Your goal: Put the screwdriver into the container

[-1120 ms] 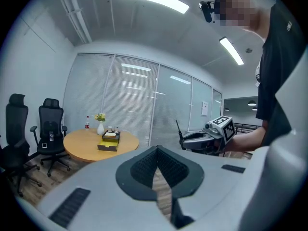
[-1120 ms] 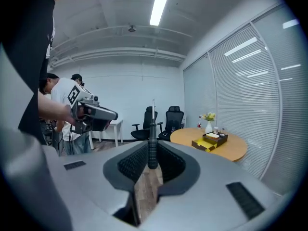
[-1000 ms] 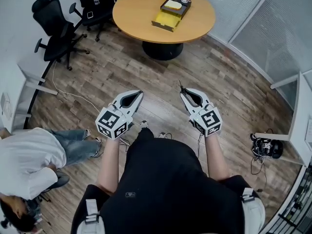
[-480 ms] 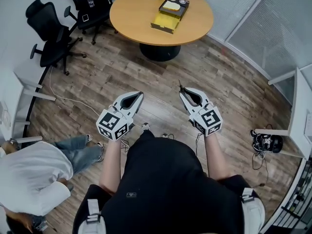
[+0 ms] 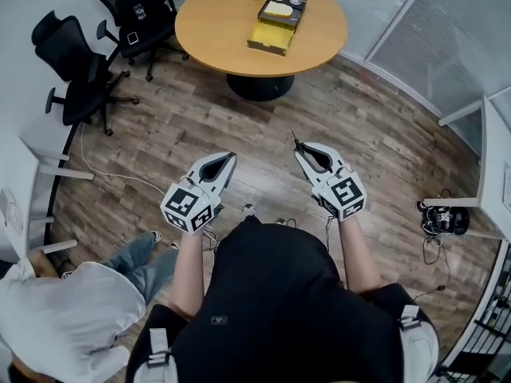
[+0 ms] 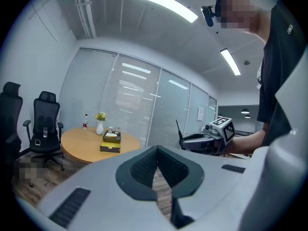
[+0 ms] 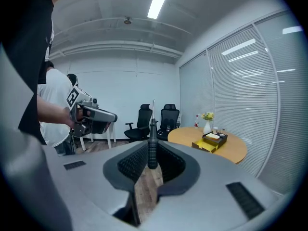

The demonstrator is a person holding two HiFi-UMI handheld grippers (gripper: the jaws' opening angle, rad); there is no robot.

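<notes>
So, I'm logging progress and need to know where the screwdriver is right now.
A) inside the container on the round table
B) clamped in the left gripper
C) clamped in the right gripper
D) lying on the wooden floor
C: the right gripper view shows the screwdriver standing between the pads of the right gripper, while the container sits far off on the round table.

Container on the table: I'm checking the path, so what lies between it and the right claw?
Head view: only bare wood floor, then tabletop, between the right claw and the container.
</notes>
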